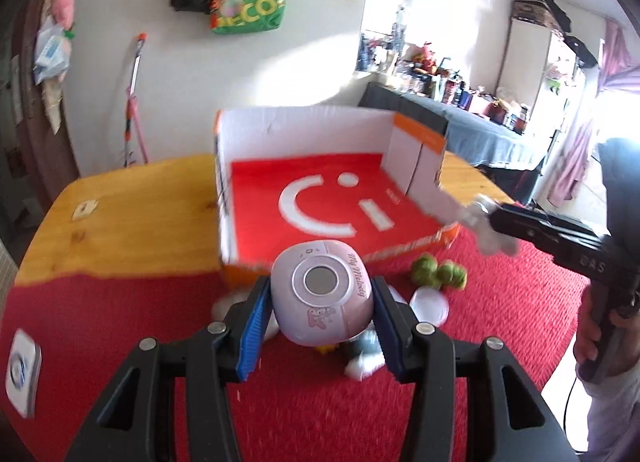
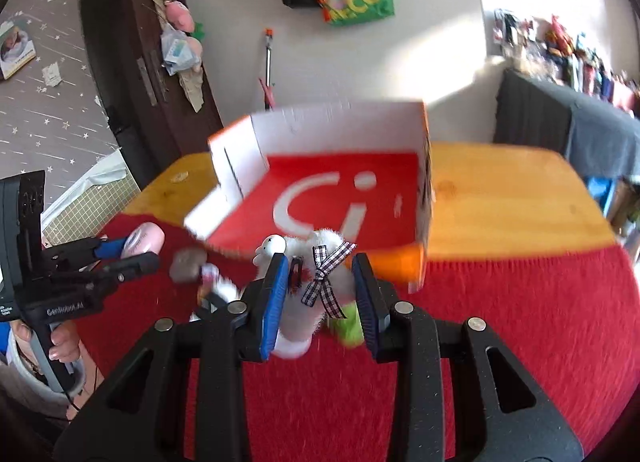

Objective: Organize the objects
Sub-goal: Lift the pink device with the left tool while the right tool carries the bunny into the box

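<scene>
Both grippers are loaded, and the open cardboard box (image 1: pixel 320 198) lies directly ahead of each along its finger line, filling the centre of both wrist views. The left gripper (image 1: pixel 320 322) is clamped on a rounded pink My Melody gadget (image 1: pixel 322 296), held across its width, its flat face and grey disc turned toward the camera; it sits just short of the box's near orange rim. The right gripper (image 2: pixel 322 294) is clamped on a white plush toy (image 2: pixel 316 282) with a checked ribbon bow, its long axis running roughly up the frame, head toward the box; a green plush part shows at lower right between the jaws. Judged from both views, the right gripper appears nearer the box opening, overlapping the near edge in its view. The box is shallow, with white inner walls, an orange exterior and a red floor printed with a white smile mark; it appears empty. It rests on a wooden table (image 1: pixel 132 214) partly covered by a red fuzzy cloth (image 1: pixel 120 322). Green plush balls (image 1: pixel 440 272) and a round white lid (image 1: pixel 430 304) remain on the cloth, lower right of the box. The gadget looks like hard, smooth plastic; the toy is soft and compressible. Motion blur limits fine detail.
</scene>
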### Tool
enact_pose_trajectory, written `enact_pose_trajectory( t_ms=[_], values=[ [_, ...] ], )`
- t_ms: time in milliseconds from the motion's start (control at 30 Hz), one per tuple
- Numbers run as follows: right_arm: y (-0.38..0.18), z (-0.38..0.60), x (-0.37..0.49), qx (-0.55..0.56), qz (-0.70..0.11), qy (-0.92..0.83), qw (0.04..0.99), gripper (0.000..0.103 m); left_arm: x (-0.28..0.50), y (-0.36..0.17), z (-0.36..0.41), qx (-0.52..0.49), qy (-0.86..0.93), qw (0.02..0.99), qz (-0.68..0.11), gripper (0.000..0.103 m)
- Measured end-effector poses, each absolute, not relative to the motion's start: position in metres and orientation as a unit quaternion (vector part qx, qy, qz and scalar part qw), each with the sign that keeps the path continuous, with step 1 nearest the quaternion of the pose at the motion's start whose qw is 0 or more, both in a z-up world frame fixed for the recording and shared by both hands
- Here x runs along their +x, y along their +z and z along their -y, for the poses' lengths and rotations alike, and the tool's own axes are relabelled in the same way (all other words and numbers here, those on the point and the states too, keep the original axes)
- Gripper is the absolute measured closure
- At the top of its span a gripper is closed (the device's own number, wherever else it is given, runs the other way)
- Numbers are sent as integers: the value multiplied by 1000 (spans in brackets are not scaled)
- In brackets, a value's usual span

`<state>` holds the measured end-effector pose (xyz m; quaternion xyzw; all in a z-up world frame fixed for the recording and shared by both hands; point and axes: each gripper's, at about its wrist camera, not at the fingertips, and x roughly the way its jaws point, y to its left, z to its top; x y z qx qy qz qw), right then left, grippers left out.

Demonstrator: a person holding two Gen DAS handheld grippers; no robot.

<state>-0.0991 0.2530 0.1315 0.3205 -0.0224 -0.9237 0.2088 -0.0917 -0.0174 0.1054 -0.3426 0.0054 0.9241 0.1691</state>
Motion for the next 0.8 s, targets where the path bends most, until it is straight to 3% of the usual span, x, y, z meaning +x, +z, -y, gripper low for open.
enact_pose_trajectory(
  t_ms=[400,800],
  values=[
    [94,-235,-219,443,-33,-873,202,71,-196,93,-3,-427,882,184,-81,52],
    [68,-224,-242,503,-102,-830,219,71,-241,50,-10,-524,806,232,-149,52]
  ],
)
